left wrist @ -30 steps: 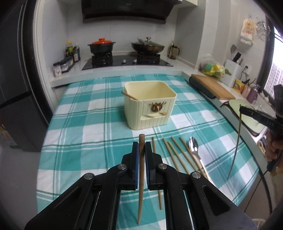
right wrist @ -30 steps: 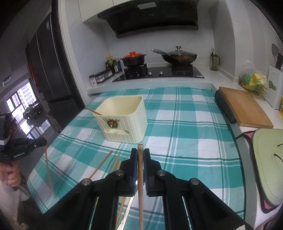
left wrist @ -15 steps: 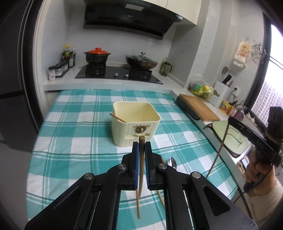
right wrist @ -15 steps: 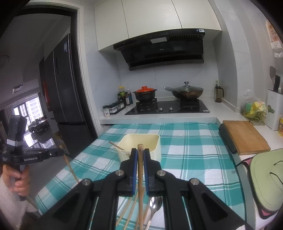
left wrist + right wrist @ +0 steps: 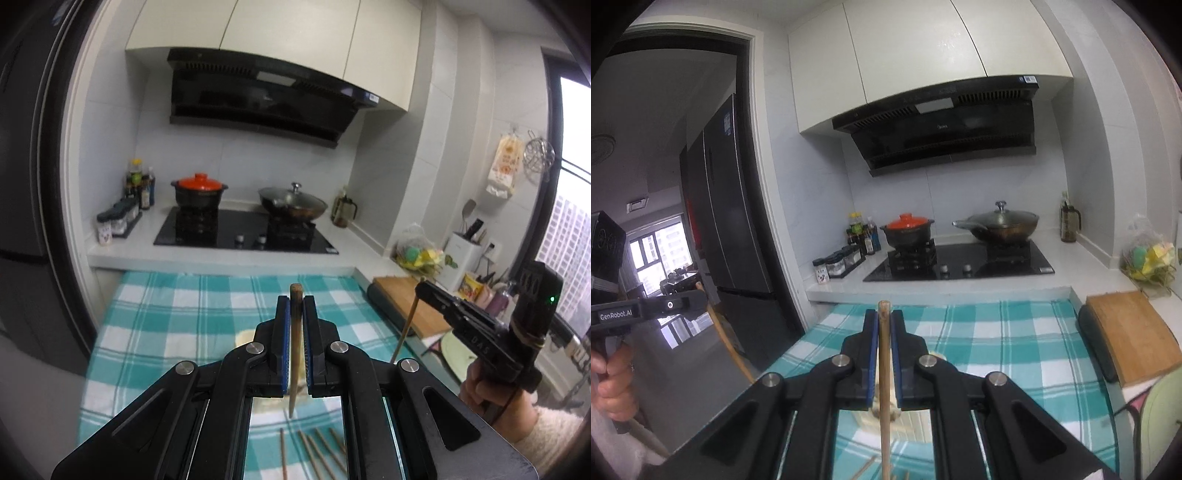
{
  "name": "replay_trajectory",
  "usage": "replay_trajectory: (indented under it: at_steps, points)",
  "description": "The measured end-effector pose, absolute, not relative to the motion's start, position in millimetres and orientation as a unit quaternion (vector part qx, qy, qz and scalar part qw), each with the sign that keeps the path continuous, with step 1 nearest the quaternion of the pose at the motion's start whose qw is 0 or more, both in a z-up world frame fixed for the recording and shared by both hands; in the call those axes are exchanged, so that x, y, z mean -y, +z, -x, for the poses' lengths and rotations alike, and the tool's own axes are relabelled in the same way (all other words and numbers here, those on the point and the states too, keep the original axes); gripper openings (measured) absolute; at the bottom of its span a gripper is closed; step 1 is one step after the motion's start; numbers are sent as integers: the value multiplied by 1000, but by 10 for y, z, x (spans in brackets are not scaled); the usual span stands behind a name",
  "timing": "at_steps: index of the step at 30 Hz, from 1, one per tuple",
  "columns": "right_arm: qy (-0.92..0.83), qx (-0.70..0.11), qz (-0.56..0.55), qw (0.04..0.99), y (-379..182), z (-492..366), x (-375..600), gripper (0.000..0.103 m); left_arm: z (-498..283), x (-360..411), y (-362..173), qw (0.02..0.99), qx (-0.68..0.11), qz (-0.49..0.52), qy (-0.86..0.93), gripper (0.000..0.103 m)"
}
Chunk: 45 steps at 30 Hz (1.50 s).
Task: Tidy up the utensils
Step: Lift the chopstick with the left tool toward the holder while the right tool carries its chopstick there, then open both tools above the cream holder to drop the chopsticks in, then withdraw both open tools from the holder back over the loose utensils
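Note:
My left gripper (image 5: 295, 306) is shut on a dark wooden chopstick (image 5: 294, 354) that hangs down between its pads. My right gripper (image 5: 883, 317) is shut on a lighter wooden chopstick (image 5: 884, 387), also upright. Both are held high above the teal checked tablecloth (image 5: 177, 314). The cream utensil box (image 5: 938, 357) is mostly hidden behind the jaws in both views. Several loose chopsticks (image 5: 317, 454) lie on the cloth below the left gripper. The right gripper shows at the right of the left wrist view (image 5: 419, 288), and the left gripper at the left of the right wrist view (image 5: 700, 293).
A stove with a red-lidded pot (image 5: 199, 190) and a wok (image 5: 293, 203) stands at the back. A wooden cutting board (image 5: 1130, 332) lies at the right edge of the counter. A dark fridge (image 5: 727, 229) stands to the left.
Both grippers have risen and tilted up with their chopsticks. The box has dropped behind the jaws, and the spoon is out of view.

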State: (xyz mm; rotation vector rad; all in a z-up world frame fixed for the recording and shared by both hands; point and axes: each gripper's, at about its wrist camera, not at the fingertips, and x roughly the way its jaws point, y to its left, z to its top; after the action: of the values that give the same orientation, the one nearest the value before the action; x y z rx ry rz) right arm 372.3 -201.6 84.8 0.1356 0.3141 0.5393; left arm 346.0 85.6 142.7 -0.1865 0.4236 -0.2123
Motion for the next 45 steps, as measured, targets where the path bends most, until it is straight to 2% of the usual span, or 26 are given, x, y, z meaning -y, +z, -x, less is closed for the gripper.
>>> replay_trajectory:
  at_steps: [4, 8, 15, 19, 21, 23, 24, 25, 26, 29, 36, 39, 45]
  points:
    - [248, -94, -57, 963, 1068, -4063, 1801, 7, -3904, -849, 1410, 972, -196, 96, -83, 5]
    - [233, -73, -51, 968, 972, -4416, 1604, 7, -4300, -774, 1128, 970, -218, 88, -67, 5]
    - [236, -182, -14, 955, 272, -4990, 1280, 7, -4850, -654, 413, 943, -314, 82, -69, 5]
    - [251, -255, -20, 934, -35, -5190, 1205, 8, -4958, -586, 187, 932, -347, 82, -62, 7]
    - [258, -290, -19, 922, -136, -5278, 1168, 8, -4939, -573, 158, 929, -355, 86, -63, 18]
    - [262, -302, -15, 917, -165, -5259, 1152, 11, -4834, -565, 190, 931, -351, 78, -61, 50]
    - [264, -298, -11, 917, -137, -5204, 1166, 25, -4753, -567, 223, 934, -347, 68, -56, 58]
    - [264, -289, -9, 920, -113, -5128, 1199, 44, -4660, -572, 255, 936, -343, 57, -55, 69]
    - [264, -278, -9, 924, -85, -5042, 1224, 50, -4539, -576, 279, 937, -341, 45, -58, 74]
    - [257, -264, -2, 930, 17, -4810, 1336, 52, -4156, -593, 264, 932, -357, 3, -68, 81]
    - [248, -285, -7, 926, 36, -4023, 1886, 52, -3020, -597, -103, 907, -403, -102, -72, 88]
    - [230, -306, -6, 924, -160, -3609, 2146, 52, -2528, -598, -327, 905, -408, -95, -73, 90]
    - [158, -341, 6, 927, -738, -2710, 2596, 52, -1835, -570, -806, 909, -409, -13, -74, 92]
